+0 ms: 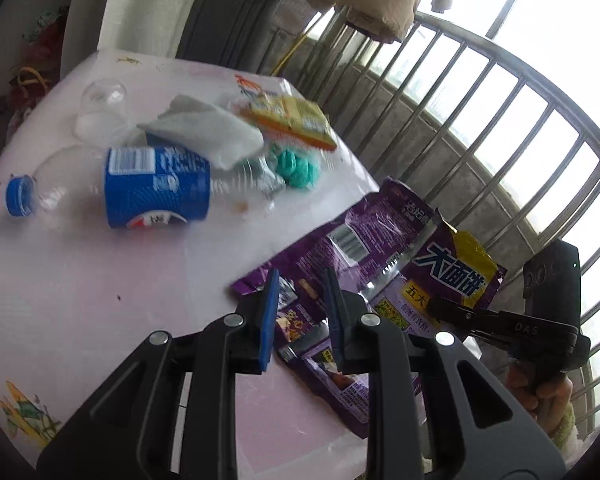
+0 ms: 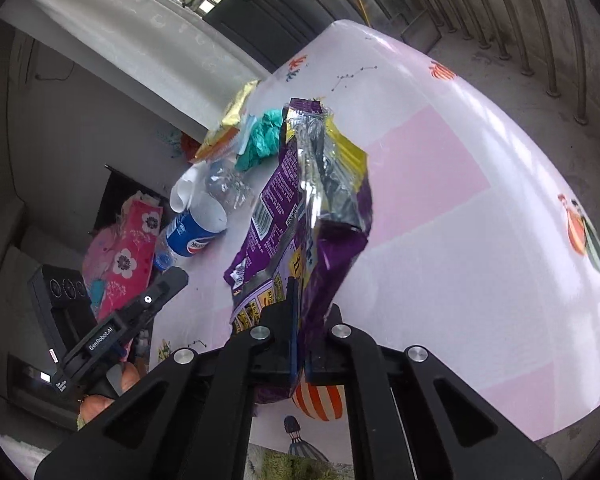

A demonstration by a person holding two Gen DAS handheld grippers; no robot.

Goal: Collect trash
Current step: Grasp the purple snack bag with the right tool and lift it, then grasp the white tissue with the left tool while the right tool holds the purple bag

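My right gripper (image 2: 300, 320) is shut on a purple snack bag (image 2: 300, 208) and holds it lifted above the table. The bag also shows in the left wrist view (image 1: 364, 264), just ahead of my left gripper (image 1: 300, 280), which is open with nothing between its blue pads. On the table lie a Pepsi bottle (image 1: 140, 188) on its side, a grey-white tissue (image 1: 208, 132), a teal crumpled wad (image 1: 298, 168), a yellow-orange snack pack (image 1: 296, 120) and a clear plastic cup (image 1: 100, 108).
The white and pink table (image 1: 80, 280) has its far edge by a metal railing (image 1: 480, 92). The right gripper's body (image 1: 548, 312) is at the right. A pink flowered bag (image 2: 128, 248) lies beside the table.
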